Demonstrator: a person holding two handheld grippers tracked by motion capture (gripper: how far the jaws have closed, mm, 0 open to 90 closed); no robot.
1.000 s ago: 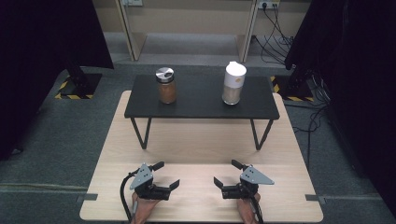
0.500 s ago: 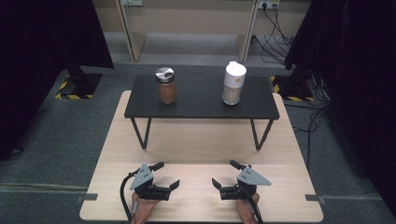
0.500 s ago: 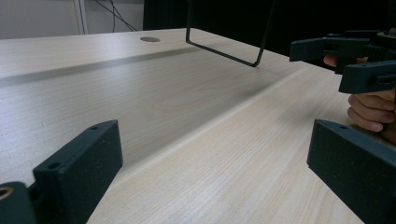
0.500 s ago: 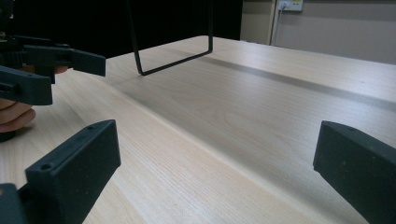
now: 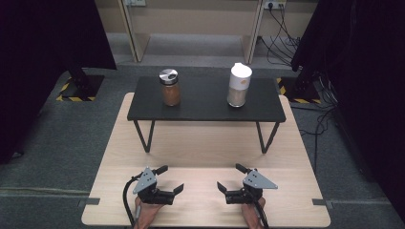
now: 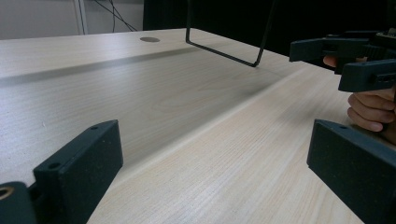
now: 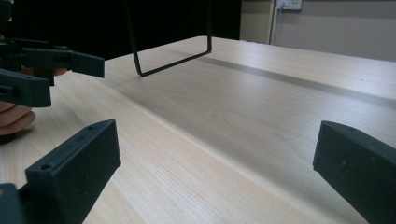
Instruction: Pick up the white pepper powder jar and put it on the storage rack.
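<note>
In the high view, the left gripper (image 5: 173, 179) rests near the front edge of the wooden counter (image 5: 205, 152), held by a hand (image 5: 145, 217) that comes in from the bottom. Its jaws stand wide apart and hold nothing. The right gripper (image 5: 229, 177) rests at the same depth, a little to the right of the middle, and its jaws are also wide and empty. The two grippers point toward each other with a bare strip of counter between them. Farther back a low black stand (image 5: 205, 101) on thin wire legs is placed on the counter. On its top, to the left, is a jar (image 5: 169, 87) with brown content and a silver lid. To the right is a white bottle (image 5: 239, 85), upright. Both are well apart from the grippers and from each other.

In the left gripper view, the two black jaws rise from the bottom corners, far from each other, and only light wood lies between them. At the right edge the right gripper (image 6: 327, 63) shows with the fingers (image 6: 371, 112) that hold it. One wire leg (image 6: 224, 52) of the stand is seen behind.

In the right gripper view, the jaws are again wide with nothing between them. The left gripper (image 7: 70, 70) shows at the left edge; the pale shape under it is probably a finger (image 7: 16, 120). A wire leg (image 7: 170, 60) of the stand touches the counter farther off.
</note>
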